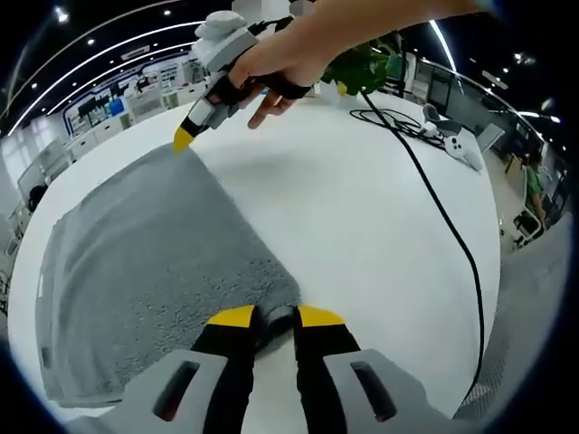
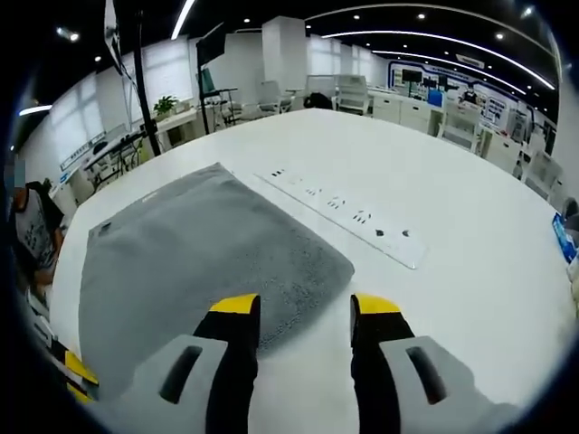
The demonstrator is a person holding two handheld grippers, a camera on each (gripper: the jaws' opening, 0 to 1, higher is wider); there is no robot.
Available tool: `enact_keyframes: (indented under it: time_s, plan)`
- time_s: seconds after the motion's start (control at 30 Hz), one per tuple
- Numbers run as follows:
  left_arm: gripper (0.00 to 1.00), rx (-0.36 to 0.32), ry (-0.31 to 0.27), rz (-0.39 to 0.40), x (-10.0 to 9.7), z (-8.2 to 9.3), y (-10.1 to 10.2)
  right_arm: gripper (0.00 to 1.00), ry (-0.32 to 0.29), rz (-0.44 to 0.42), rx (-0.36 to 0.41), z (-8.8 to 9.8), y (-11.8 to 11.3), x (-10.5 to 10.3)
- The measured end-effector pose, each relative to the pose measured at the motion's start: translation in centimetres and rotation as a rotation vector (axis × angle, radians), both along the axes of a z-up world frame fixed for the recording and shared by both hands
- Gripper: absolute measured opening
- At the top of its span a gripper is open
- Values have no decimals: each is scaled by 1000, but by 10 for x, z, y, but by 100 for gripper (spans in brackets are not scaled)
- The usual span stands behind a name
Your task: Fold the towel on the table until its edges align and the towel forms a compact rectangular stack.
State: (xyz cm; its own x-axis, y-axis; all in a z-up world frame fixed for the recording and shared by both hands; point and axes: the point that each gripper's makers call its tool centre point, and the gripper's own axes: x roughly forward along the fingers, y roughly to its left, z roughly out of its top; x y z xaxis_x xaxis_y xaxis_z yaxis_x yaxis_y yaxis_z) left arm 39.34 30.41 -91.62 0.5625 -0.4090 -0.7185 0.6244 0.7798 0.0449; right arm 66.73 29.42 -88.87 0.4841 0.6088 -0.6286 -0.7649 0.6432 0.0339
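A grey towel (image 1: 145,262) lies spread flat on the white table (image 1: 362,244). My left gripper (image 1: 276,316) sits at its near corner, the yellow-tipped jaws close together with the towel's corner pinched between them. A hand holds my right gripper (image 1: 184,138) at the towel's far corner, its yellow tip touching the edge. In the right gripper view the towel (image 2: 190,253) stretches ahead and to the left. My right gripper (image 2: 306,306) stands open over a corner, with the towel's edge under its left jaw. The left gripper's yellow tips (image 2: 77,371) peek in at the lower left.
A black cable (image 1: 443,217) runs across the table to a white controller (image 1: 461,149), with a green plant (image 1: 362,63) behind. A white power strip (image 2: 348,212) lies just beyond the towel. A person (image 2: 32,226) sits at the table's left edge.
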Motion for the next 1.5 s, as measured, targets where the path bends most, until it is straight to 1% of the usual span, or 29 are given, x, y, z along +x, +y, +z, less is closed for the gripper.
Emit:
enact_keyframes:
  time_s: [0.1, 0.17, 0.27, 0.37, 0.47, 0.5, 0.53, 0.6, 0.7, 0.77, 0.87, 0.97, 1.07, 1.13, 1.23, 1.33, 1.5]
  plan:
    - [15, -2, -2, 0, 0, 1, 0, 33, -5, -6, -8, -3, 0, 5]
    - [14, -3, -4, -1, 0, 2, 0, 31, -6, -13, -1, -3, 1, 3]
    - [13, 12, -14, -17, 0, 2, 1, 29, -1, -31, 8, -7, 1, 11]
    - [11, 30, -29, -35, 1, 2, 1, 27, -2, -43, 5, -8, 1, 14]
    - [9, 34, -26, -30, 1, 1, 2, 25, 1, -51, -4, -15, 2, 24]
    - [8, 44, -31, -40, 1, 1, 2, 23, 4, -52, -8, -16, 2, 25]
    - [8, 41, -29, -39, 1, 1, 1, 20, 13, -45, -17, -20, 3, 26]
    - [7, 29, -19, -30, 1, 0, 1, 16, 13, -30, -28, -21, 5, 21]
    - [6, 9, 1, -21, -1, 1, -3, 13, 18, -19, -28, -22, 5, 18]
    - [6, 7, 5, -33, -4, 2, -8, 12, 16, -14, -36, -21, 4, 17]
    - [6, -4, 22, -43, -7, 1, -14, 5, 19, 23, -45, -19, 5, 3]
    - [6, -12, 32, -54, -13, 1, -21, 4, 7, 52, -77, -19, 0, -2]
    - [6, -16, 41, -73, -22, 1, -30, 4, 21, 62, -86, -23, -8, 0]
    - [6, -22, 47, -79, -27, 1, -36, 3, 29, 63, -91, -24, -12, -3]
    - [5, -35, 54, -100, -37, 0, -48, 3, 29, 73, -108, -24, -21, -14]
    - [5, -41, 63, -119, -45, 0, -58, 2, 48, 73, -116, -28, -31, -14]
    - [5, -55, 84, -141, -60, 1, -72, 2, 58, 93, -166, -28, -46, -31]
